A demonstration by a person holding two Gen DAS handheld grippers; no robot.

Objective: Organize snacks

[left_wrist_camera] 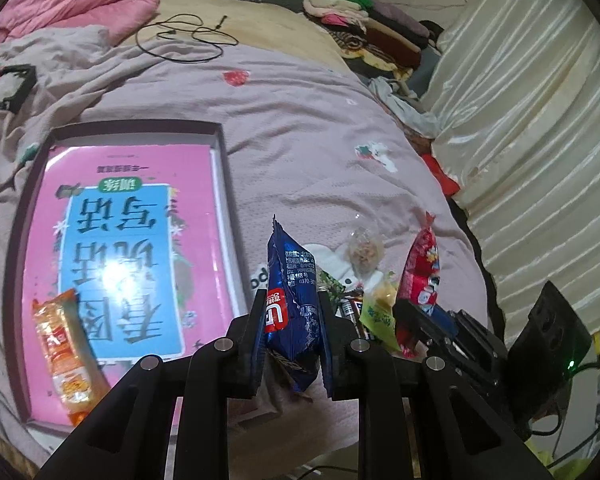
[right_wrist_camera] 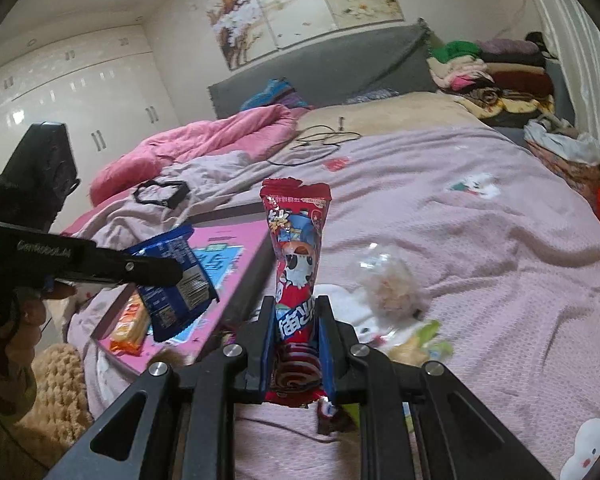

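Two tools clamped | left tool (left_wrist_camera: 291,322): crinkled blue packet (left_wrist_camera: 294,300) | right tool (right_wrist_camera: 294,334): tall red cartoon-printed packet (right_wrist_camera: 296,256)

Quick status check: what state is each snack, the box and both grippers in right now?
Left gripper: shut on blue packet, lifted.
Right gripper: shut on red packet, upright.
Orange packet: lying inside box.
Box: open.
Clear wrapped snack: on the bed.

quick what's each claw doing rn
Left claw: closed on the blue packet.
Right claw: closed on the red packet.
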